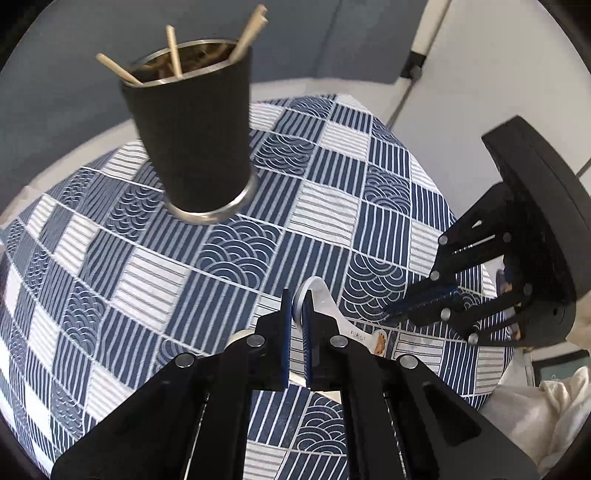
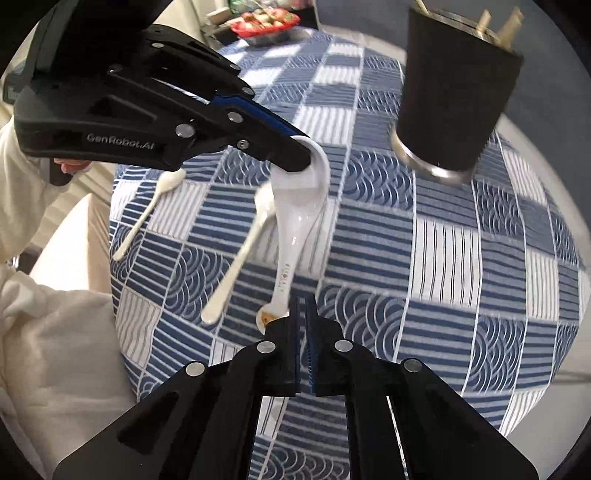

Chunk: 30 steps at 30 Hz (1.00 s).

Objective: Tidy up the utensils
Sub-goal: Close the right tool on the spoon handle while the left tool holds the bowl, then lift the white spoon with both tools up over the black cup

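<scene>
My left gripper [image 1: 296, 306] is shut on the bowl end of a white ceramic soup spoon [image 1: 325, 302], holding it above the cloth; it also shows in the right wrist view [image 2: 308, 157] with the spoon [image 2: 299, 218] hanging down from it. My right gripper [image 2: 302, 314] is closed with nothing between the pads, just beside the spoon's handle tip; it shows at the right in the left wrist view [image 1: 391, 314]. A black utensil cup [image 1: 192, 136] with a steel rim holds wooden chopsticks [image 1: 173, 51] on the far side of the table; it also shows in the right wrist view [image 2: 458, 85].
Two slim white spoons [image 2: 236, 262] [image 2: 144, 218] lie on the blue and white patterned tablecloth [image 2: 461, 258]. A red tray of food [image 2: 266, 22] stands at the far edge. A cream cloth [image 2: 55, 350] lies left of the table.
</scene>
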Each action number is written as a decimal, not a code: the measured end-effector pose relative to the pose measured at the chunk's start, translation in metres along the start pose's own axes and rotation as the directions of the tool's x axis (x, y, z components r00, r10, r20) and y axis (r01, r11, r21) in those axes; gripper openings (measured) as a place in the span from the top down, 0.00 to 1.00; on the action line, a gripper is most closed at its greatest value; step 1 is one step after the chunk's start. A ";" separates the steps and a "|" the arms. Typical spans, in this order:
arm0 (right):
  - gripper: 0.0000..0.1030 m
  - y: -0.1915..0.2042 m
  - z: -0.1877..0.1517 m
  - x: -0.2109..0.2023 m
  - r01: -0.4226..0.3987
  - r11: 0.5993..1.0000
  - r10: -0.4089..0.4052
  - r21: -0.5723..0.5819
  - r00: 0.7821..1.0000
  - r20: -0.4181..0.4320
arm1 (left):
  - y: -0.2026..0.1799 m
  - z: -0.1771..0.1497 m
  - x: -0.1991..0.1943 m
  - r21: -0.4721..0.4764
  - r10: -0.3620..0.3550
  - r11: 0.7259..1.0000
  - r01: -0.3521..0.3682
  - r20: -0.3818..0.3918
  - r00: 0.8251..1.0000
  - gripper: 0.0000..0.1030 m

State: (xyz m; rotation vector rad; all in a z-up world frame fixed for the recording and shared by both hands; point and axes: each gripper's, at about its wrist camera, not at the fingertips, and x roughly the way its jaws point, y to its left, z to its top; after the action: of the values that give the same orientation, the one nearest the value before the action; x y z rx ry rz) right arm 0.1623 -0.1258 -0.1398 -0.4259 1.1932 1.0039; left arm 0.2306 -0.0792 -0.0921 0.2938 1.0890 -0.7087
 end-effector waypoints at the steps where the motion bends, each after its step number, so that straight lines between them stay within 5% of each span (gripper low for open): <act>1: 0.79 0.002 0.001 0.000 -0.020 1.000 0.020 -0.004 1.000 0.015 | 0.001 -0.001 -0.002 -0.006 0.007 1.000 -0.007 0.004 1.000 0.95; 2: 0.51 0.002 0.002 0.001 -0.028 1.000 0.028 -0.005 0.999 0.024 | 0.002 -0.003 -0.005 -0.012 0.012 1.000 -0.012 0.005 1.000 0.95; 3: 0.38 0.006 0.002 0.003 -0.019 1.000 0.019 -0.008 0.999 0.042 | 0.003 -0.004 -0.005 -0.018 0.016 1.000 -0.016 0.006 1.000 0.95; 7: 0.41 0.009 0.005 0.014 -0.020 0.999 0.017 0.028 0.996 0.087 | 0.003 -0.011 -0.008 -0.056 0.025 0.998 -0.025 0.011 1.000 0.95; 10: 0.90 0.011 0.007 0.028 0.010 0.999 -0.013 0.043 0.998 0.056 | 0.000 -0.014 -0.012 -0.064 0.029 0.998 -0.028 0.015 0.999 0.94; 20: 0.90 0.013 0.022 -0.015 0.091 0.995 -0.088 -0.027 0.990 0.107 | 0.001 -0.003 -0.058 -0.076 0.077 0.995 -0.068 0.121 0.990 0.95; 30: 0.90 -0.012 0.083 -0.089 0.177 0.982 -0.158 -0.063 0.960 0.231 | 0.005 0.059 -0.131 -0.009 0.152 0.988 -0.156 0.265 0.952 0.94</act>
State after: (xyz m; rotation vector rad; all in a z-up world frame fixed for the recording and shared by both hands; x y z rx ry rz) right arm 0.2172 -0.1079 -0.0317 -0.4576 0.8985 0.9304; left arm 0.2397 -0.0581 0.0496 0.2822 0.7976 -0.5958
